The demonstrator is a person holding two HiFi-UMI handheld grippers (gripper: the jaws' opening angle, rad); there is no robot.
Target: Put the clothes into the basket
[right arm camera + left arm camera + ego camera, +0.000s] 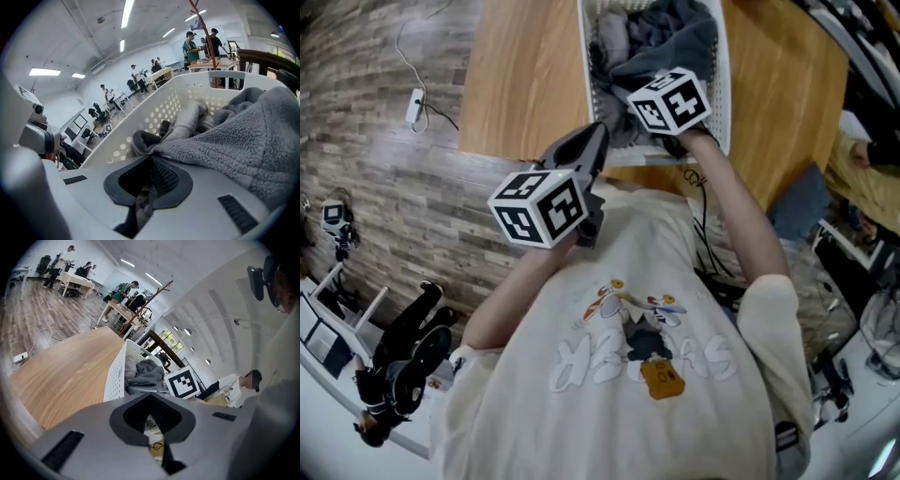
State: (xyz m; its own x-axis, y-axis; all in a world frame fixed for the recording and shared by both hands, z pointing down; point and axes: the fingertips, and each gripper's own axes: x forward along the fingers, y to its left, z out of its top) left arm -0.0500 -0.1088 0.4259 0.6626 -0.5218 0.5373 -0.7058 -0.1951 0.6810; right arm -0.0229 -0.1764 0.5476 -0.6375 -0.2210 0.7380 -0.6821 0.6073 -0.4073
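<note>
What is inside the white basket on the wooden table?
The basket holds a dark grey fleece, pinched by the right gripper, and a lighter grey piece behind it. The bottom is hidden under them.

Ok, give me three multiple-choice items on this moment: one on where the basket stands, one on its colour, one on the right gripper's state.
1. Where does the basket stand?
A. on the floor
B. on the table
C. on a chair

2. What colour is the basket?
A. blue
B. black
C. white

3. What state is the right gripper in?
A. open and empty
B. shut on the fleece
C. shut on a cable

Answers:
1 B: the head view shows it on the wooden top.
2 C: its perforated walls are white in every view.
3 B: the right gripper view shows grey fleece pinched between its jaws.
</note>
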